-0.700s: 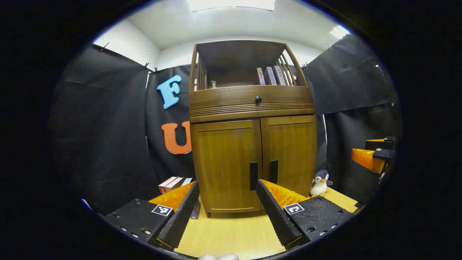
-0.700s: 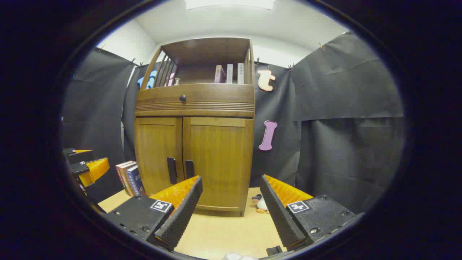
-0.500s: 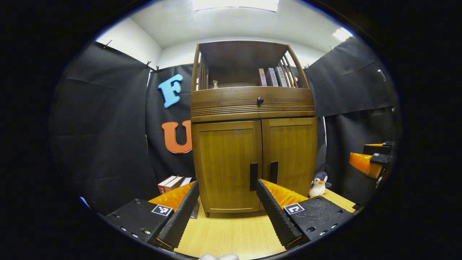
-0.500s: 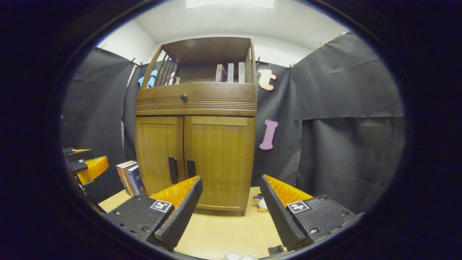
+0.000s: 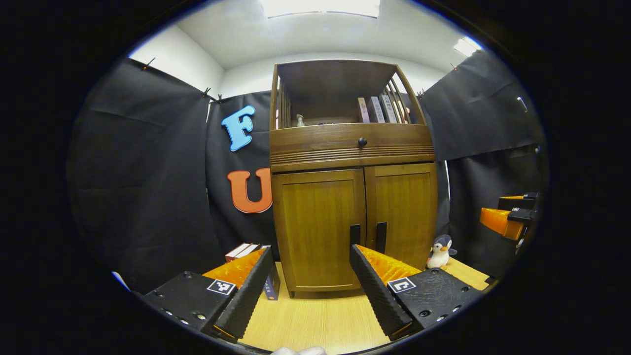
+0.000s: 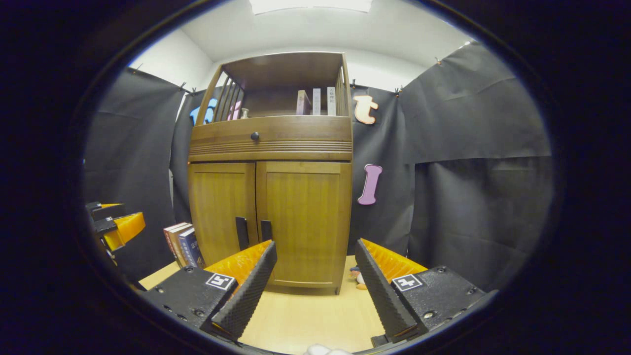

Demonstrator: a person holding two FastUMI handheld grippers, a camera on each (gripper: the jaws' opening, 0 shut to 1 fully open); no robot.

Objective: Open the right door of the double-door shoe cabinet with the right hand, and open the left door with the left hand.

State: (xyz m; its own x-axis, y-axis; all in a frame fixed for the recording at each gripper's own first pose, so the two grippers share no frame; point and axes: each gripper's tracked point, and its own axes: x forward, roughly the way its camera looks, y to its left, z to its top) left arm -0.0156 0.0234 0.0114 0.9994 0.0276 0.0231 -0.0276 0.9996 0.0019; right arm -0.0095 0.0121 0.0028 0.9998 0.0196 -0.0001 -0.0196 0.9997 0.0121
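The brown wooden double-door shoe cabinet [image 6: 270, 197] stands on the pale wood floor [image 6: 305, 315] straight ahead, both doors shut, their two black vertical handles side by side at the centre seam. My right gripper [image 6: 315, 276] and left gripper [image 5: 308, 278] both hang well short of it, fingers spread wide and empty. I reckon the right door's black handle [image 6: 266, 230] comes first: line up square, close on it, then pull along the hinge arc, not straight back.

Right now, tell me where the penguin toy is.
In the left gripper view the penguin toy stands on the wooden tabletop just right of the shoe cabinet, beside its right door.
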